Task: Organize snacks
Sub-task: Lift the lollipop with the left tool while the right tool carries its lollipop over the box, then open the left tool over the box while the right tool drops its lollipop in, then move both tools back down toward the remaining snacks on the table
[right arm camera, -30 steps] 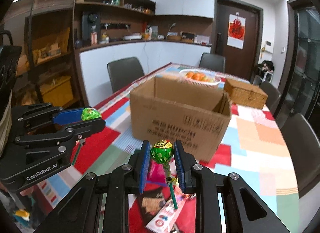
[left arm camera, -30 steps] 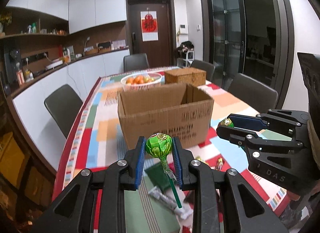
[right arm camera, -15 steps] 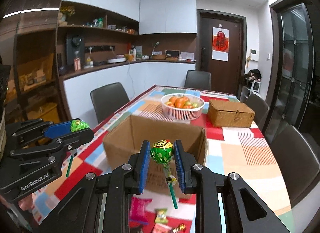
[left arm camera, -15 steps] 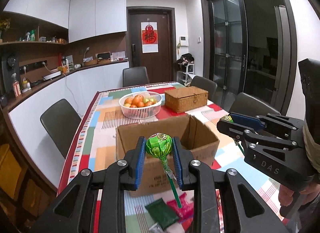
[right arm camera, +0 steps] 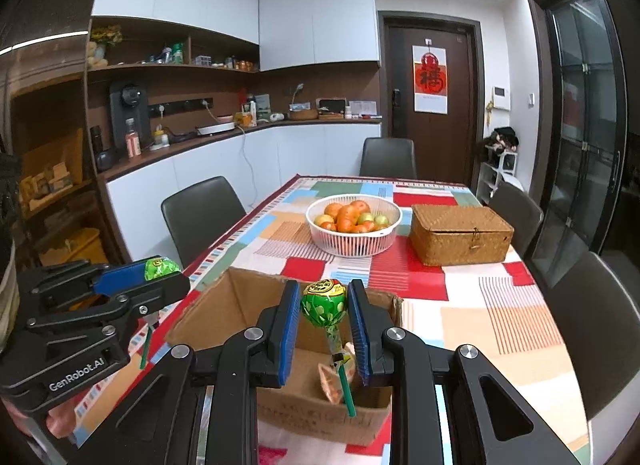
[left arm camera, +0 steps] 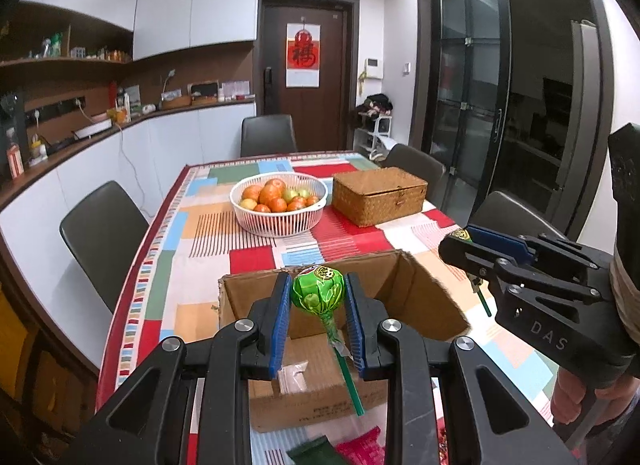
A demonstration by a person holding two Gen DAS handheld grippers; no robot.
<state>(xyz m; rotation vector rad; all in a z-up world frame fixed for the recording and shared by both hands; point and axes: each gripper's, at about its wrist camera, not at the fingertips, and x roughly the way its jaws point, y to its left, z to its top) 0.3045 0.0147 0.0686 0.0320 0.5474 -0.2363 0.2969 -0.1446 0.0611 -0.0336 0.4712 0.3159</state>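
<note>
My left gripper (left arm camera: 318, 299) is shut on a green-wrapped lollipop (left arm camera: 318, 291), its green stick hanging down. My right gripper (right arm camera: 324, 305) is shut on a second green lollipop (right arm camera: 323, 303). Both hang above the open cardboard box (left arm camera: 424, 293) on the patchwork tablecloth. Each gripper shows in the other's view: the right gripper (left arm camera: 460, 237) at the right, the left gripper (right arm camera: 160, 269) at the left. Inside the box lie a clear packet (left arm camera: 294, 373) and an orange-wrapped snack (right arm camera: 330, 379).
Behind the box stand a white basket of oranges (left arm camera: 279, 201) and a wicker box (left arm camera: 379, 195). Loose green and pink snack packets (left arm camera: 340, 449) lie on the table in front of the box. Dark chairs (left arm camera: 102, 233) surround the table.
Both grippers rose and moved forward with their lollipops, from in front of the box's near wall to above its opening. The box's inside came into view.
</note>
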